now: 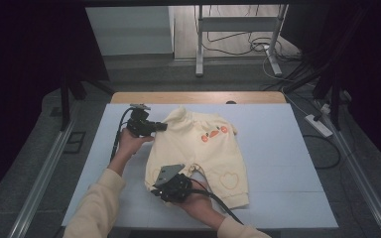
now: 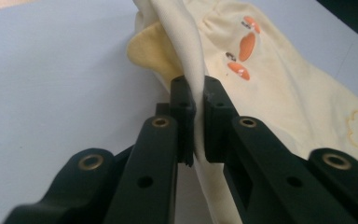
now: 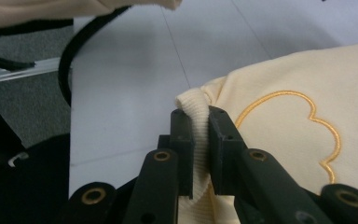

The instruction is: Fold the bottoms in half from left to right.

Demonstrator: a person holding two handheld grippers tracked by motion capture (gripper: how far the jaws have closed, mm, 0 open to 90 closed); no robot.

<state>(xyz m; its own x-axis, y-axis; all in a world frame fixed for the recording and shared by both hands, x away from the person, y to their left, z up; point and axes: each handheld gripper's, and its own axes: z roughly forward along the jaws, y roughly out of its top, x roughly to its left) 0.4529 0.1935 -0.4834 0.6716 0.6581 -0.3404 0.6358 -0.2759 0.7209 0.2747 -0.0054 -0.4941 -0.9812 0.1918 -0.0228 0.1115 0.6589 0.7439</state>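
Jaws of the left gripper (image 2: 196, 116) pinch a thin fold of soft, pale-yellow cotton at the waist edge of the baby trousers (image 1: 198, 153), lifting it into a narrow ridge. Beyond its tips, orange carrot patches (image 2: 243, 49) sit on the smooth cloth. The right gripper (image 3: 199, 140) clamps a ribbed knit cuff (image 3: 193, 100) at a leg end; beside it runs a stitched outline, probably a heart (image 3: 303, 126). The garment lies on the matte white table (image 1: 287, 148).
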